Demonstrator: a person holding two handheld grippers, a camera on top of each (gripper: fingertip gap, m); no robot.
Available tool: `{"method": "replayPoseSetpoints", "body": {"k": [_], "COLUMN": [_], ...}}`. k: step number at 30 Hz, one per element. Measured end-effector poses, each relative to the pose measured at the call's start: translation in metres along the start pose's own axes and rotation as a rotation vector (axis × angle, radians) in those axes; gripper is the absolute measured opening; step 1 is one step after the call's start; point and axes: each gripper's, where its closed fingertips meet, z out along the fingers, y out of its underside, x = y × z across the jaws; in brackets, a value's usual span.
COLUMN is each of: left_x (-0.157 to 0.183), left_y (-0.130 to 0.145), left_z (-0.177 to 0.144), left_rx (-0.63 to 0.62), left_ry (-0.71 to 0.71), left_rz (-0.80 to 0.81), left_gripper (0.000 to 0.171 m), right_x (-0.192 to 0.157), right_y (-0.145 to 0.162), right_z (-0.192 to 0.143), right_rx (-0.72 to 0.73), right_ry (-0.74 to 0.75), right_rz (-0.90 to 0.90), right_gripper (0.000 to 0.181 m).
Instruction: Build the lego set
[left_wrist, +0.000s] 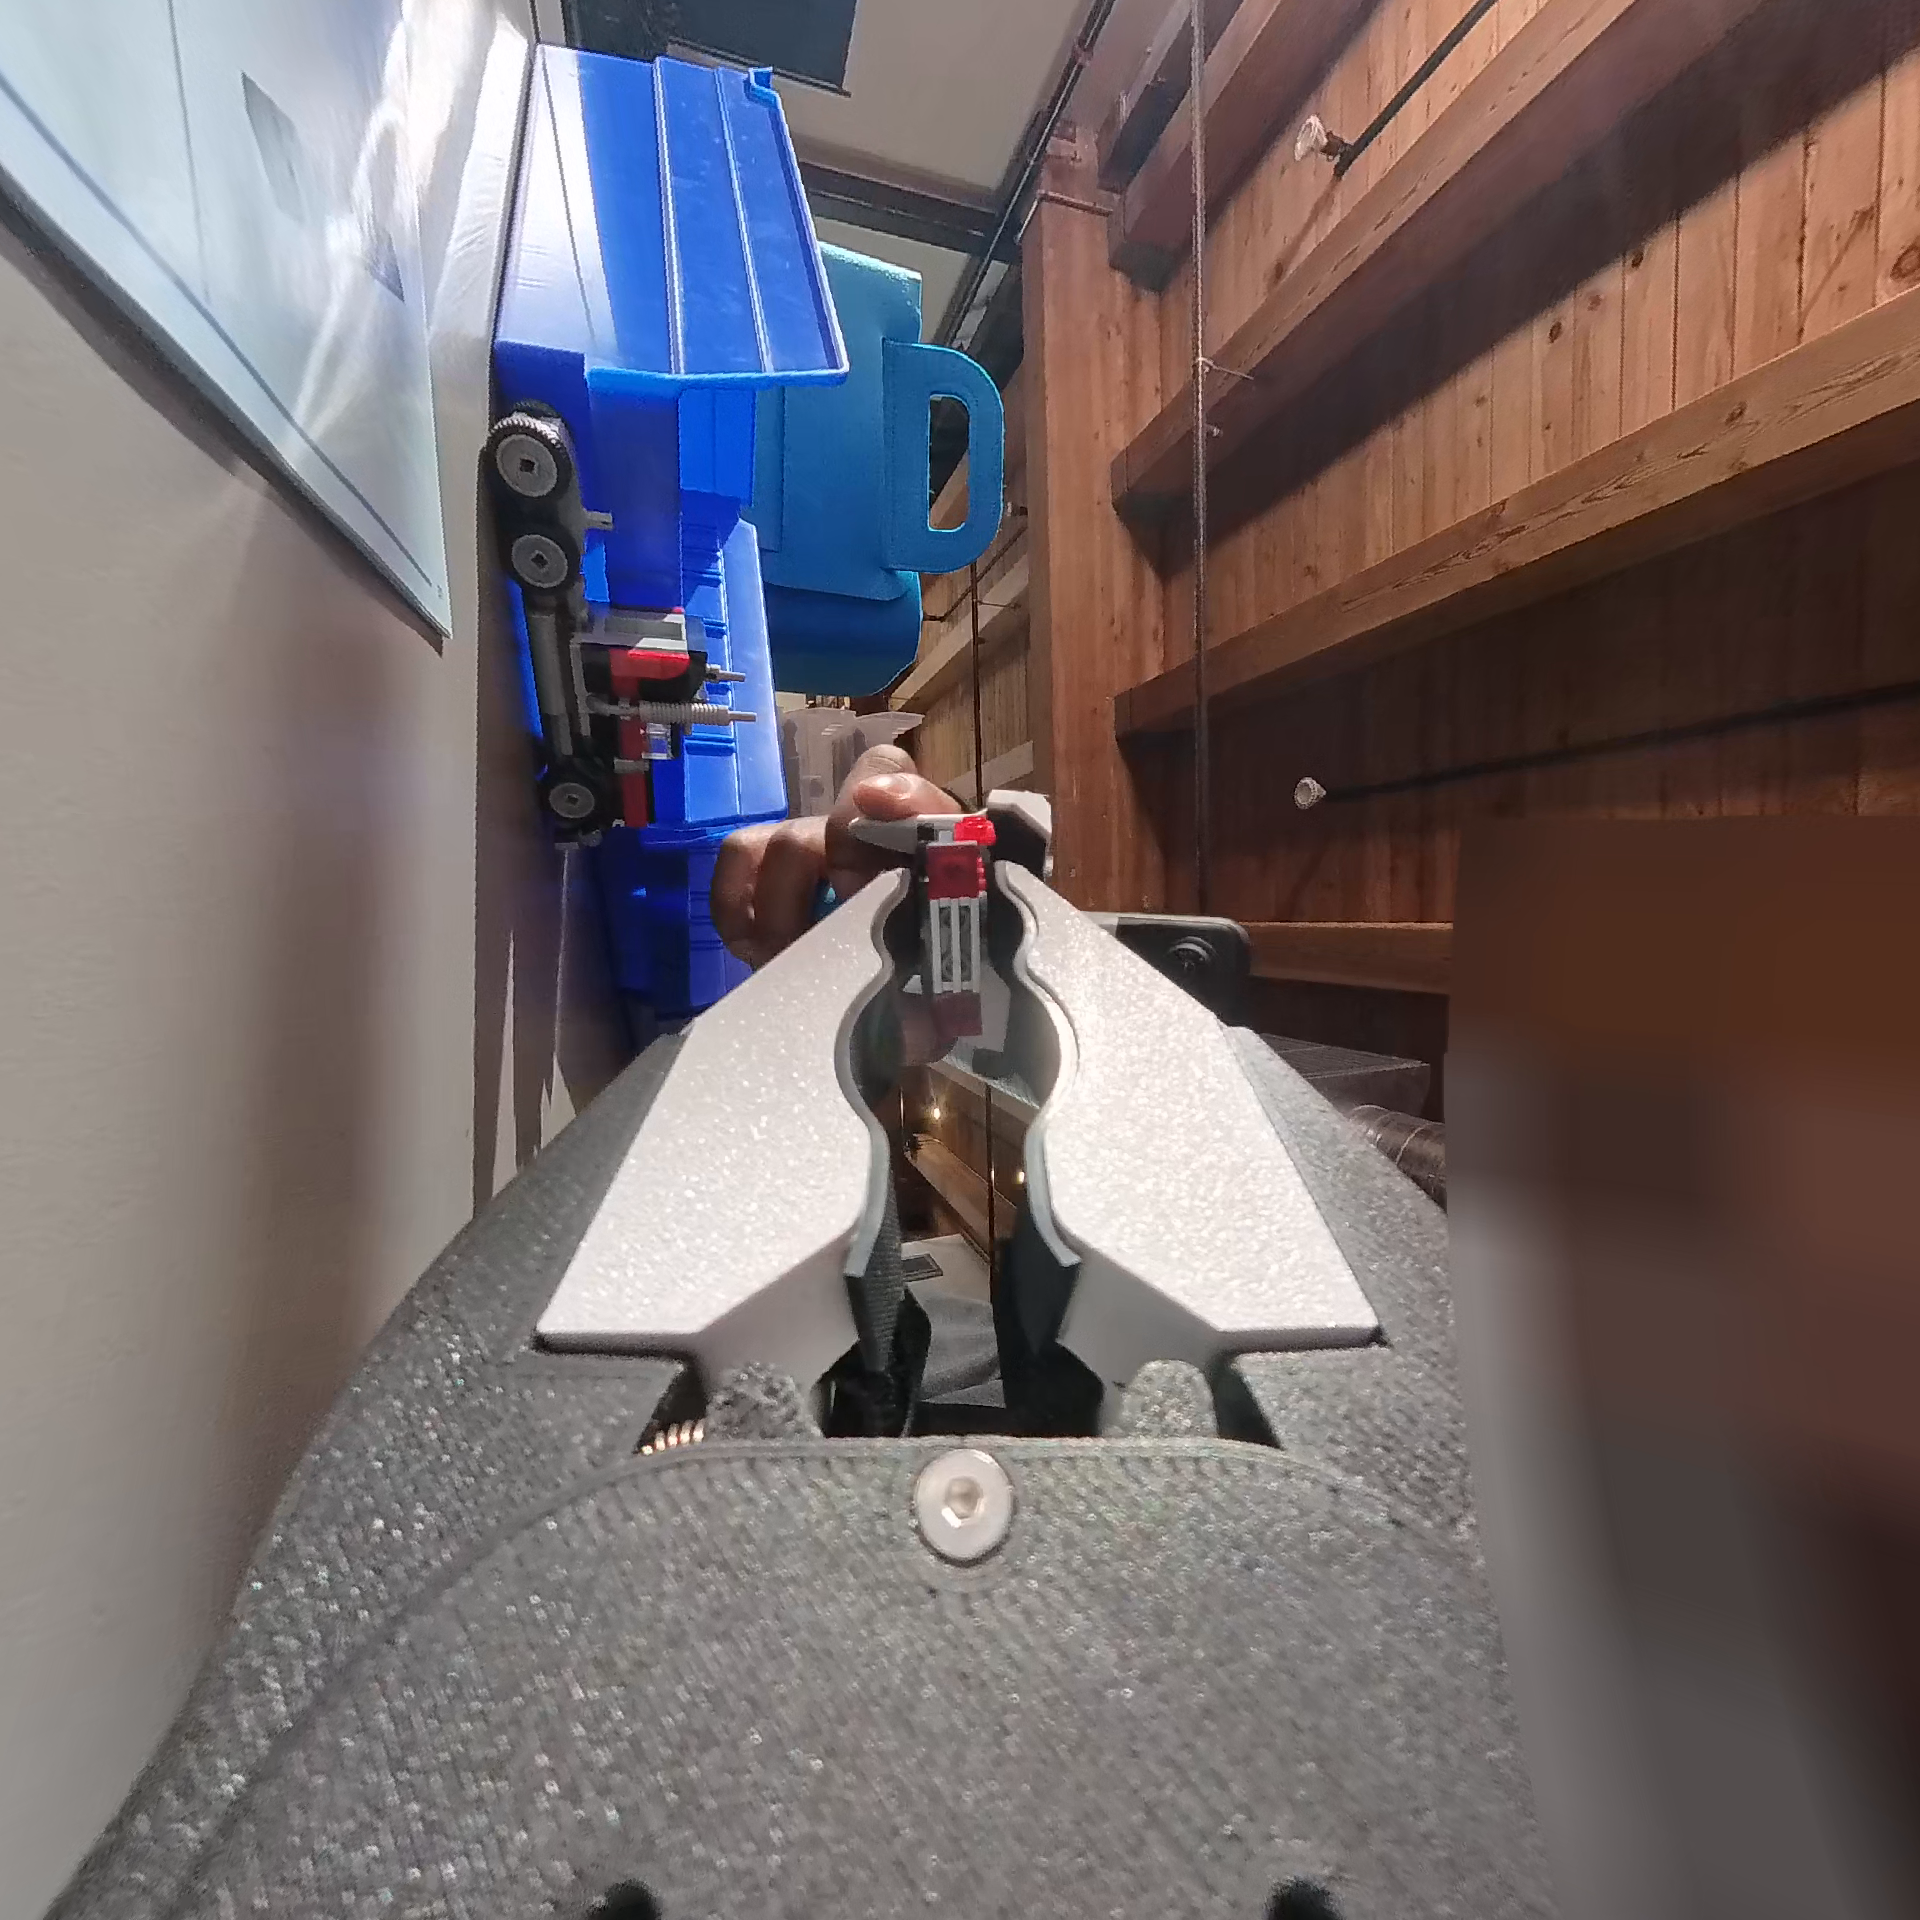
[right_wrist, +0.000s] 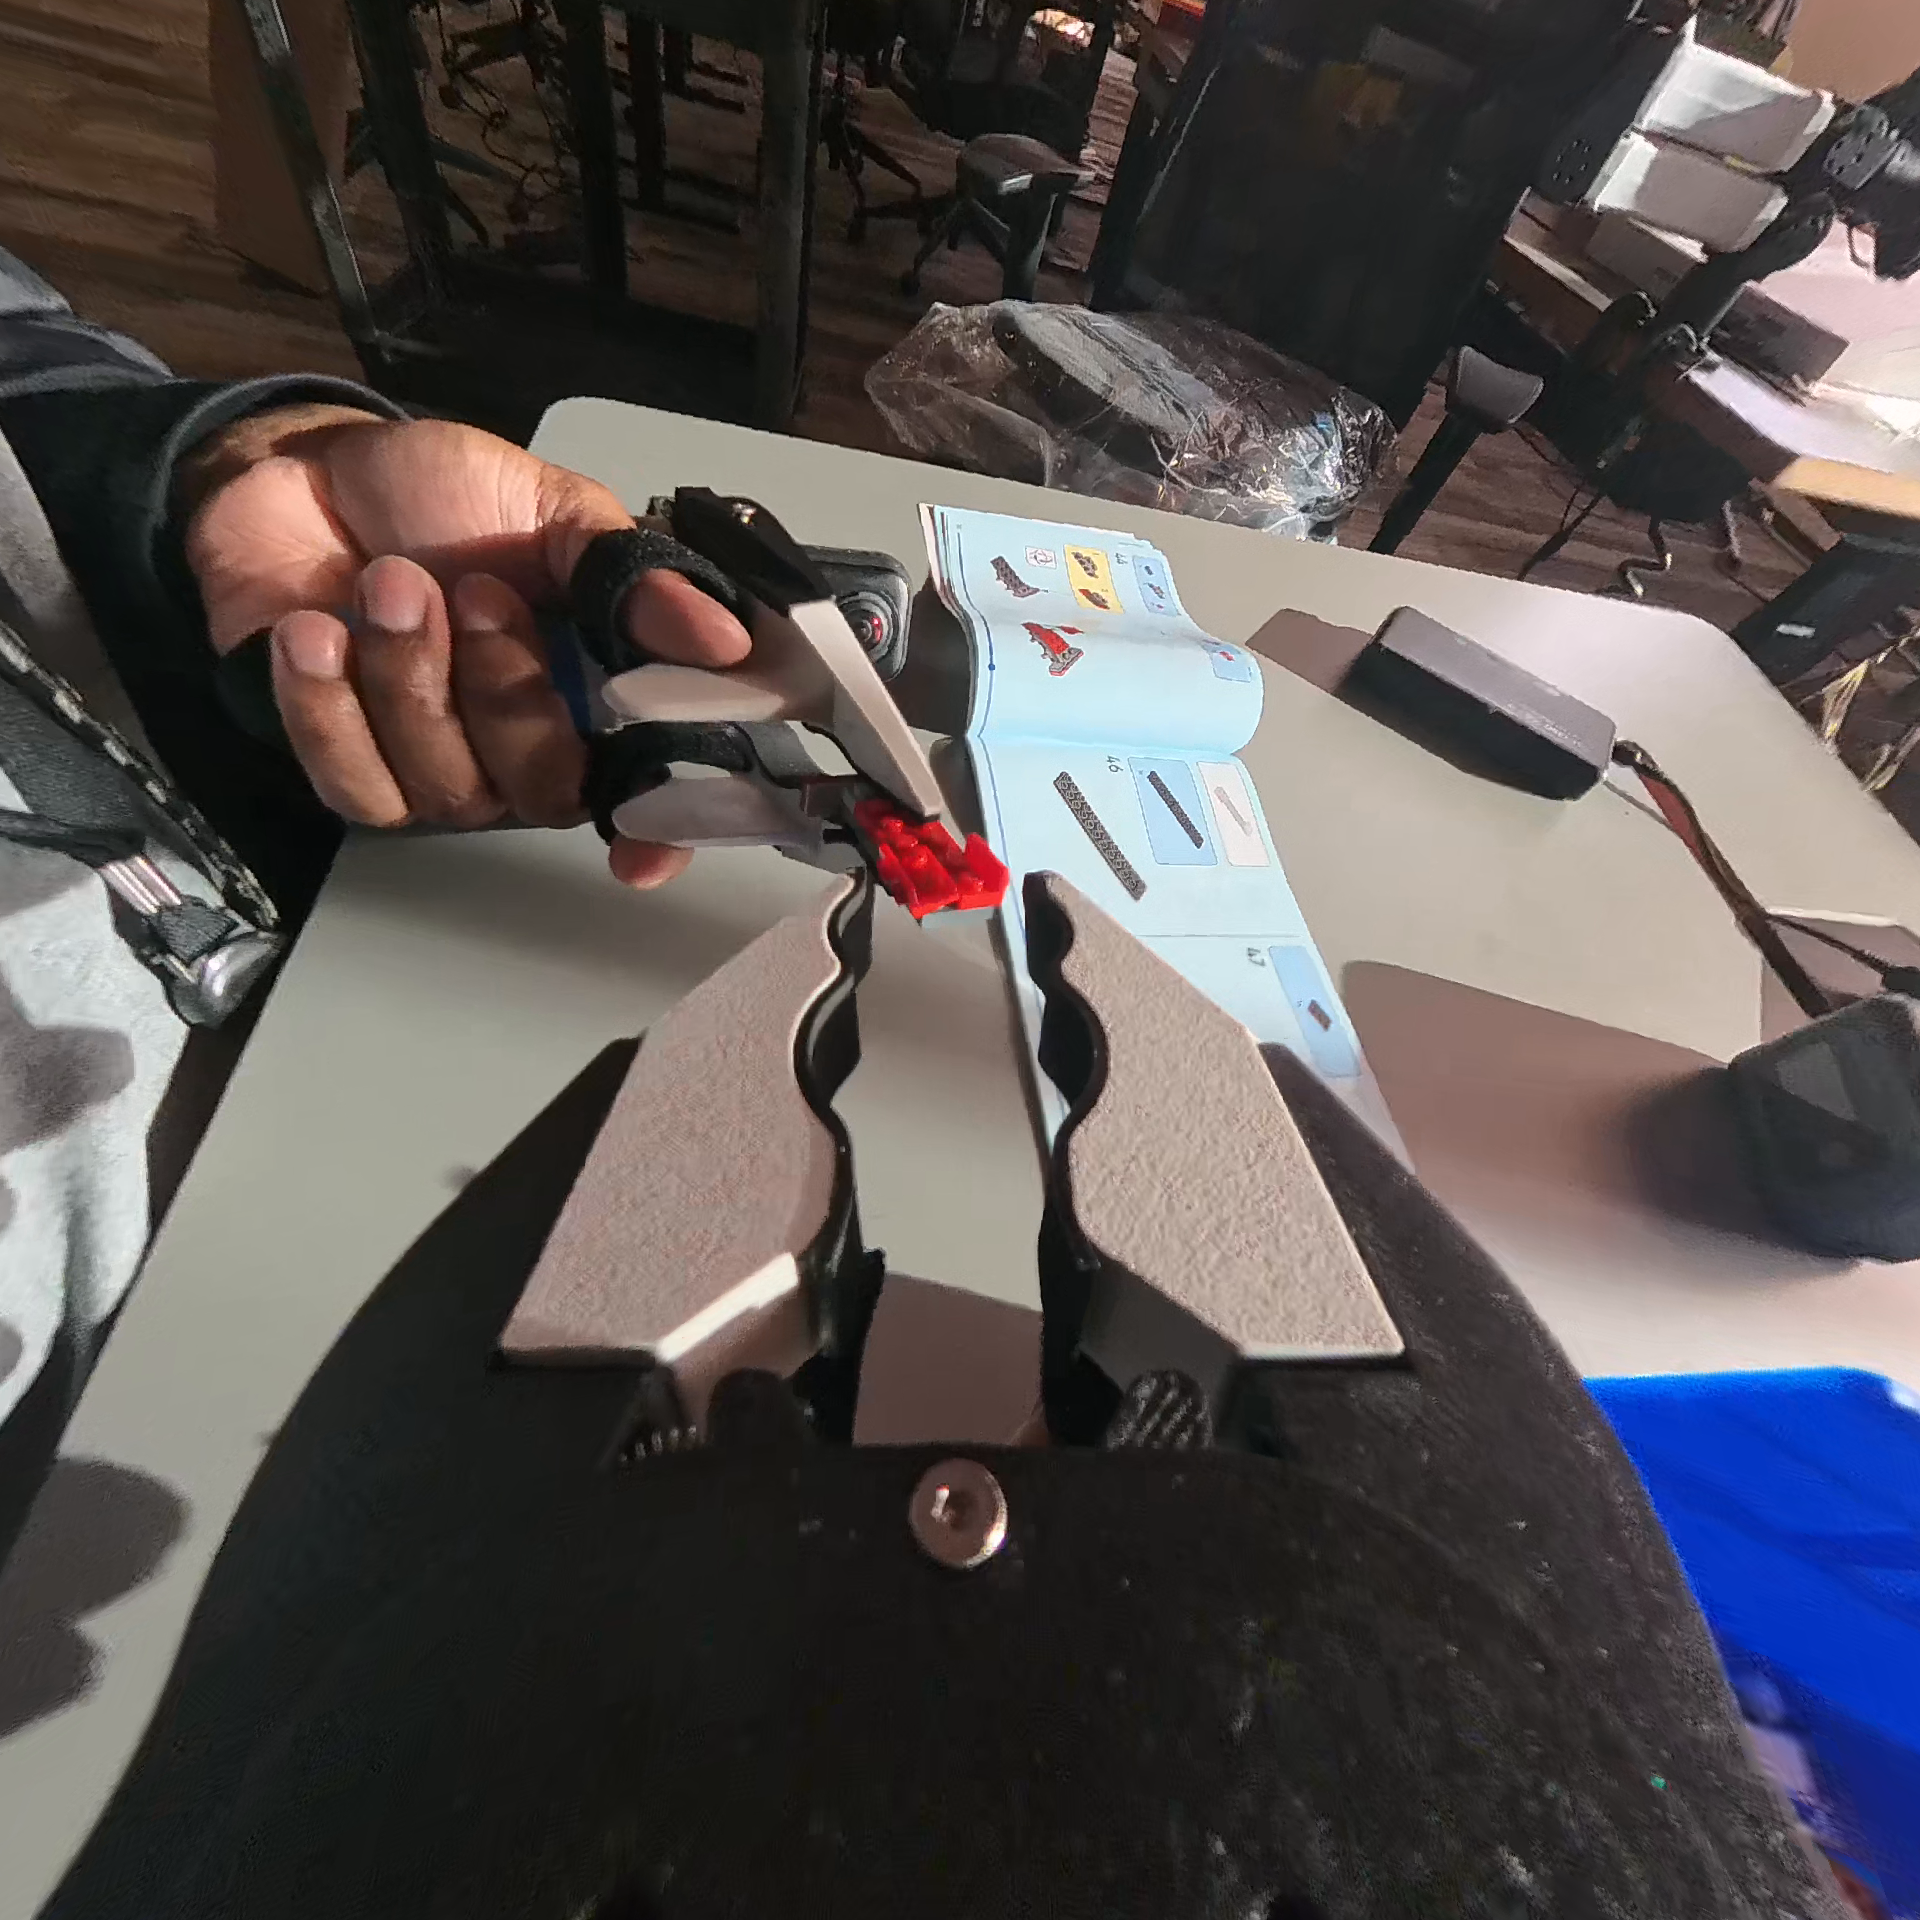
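Lego sub-assembly (right_wrist: 940, 857), red and grey, sits pinched at the tips of the left claw (right_wrist: 883, 821), raised above the worktop (right_wrist: 1455, 883). Right claw (right_wrist: 945, 899) stands wide and empty just beside it. Risk: a slight tip grip may let the piece twist or drop during pressing.

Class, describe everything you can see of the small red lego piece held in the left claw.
The red lego piece is a small assembly of bright red studded plastic on a grey underside, with a grey grille section and a tiny red part on top in the left wrist view. The left claw is shut on one end; the rest juts out above the grey table, beside the open instruction booklet, ahead of the open right claw.
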Motion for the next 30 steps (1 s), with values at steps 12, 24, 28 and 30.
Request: {"method": "replayPoseSetpoints", "body": {"k": [12, 24, 28, 30], "left_x": [-0.001, -0.003, -0.003, -0.003], "left_y": [0.003, 0.007, 0.008, 0.009], "left_z": [0.001, 0.002, 0.002, 0.003], "left_rx": [-0.02, -0.044, -0.05, -0.054], "left_ry": [-0.017, -0.035, -0.04, -0.037], "left_rz": [0.025, 0.057, 0.067, 0.07], "left_gripper": [0.013, 0.013, 0.013, 0.013], "right_x": [0.009, -0.003, -0.004, -0.005], "right_y": [0.008, 0.016, 0.018, 0.021], "right_z": [-0.011, 0.003, 0.005, 0.006], "right_rx": [0.023, -0.034, -0.046, -0.061], "right_ry": [-0.158, -0.258, -0.268, -0.274], "right_rz": [0.984, 1.099, 1.098, 1.092], "right_gripper": [0.039, 0.041, 0.04, 0.037]}}
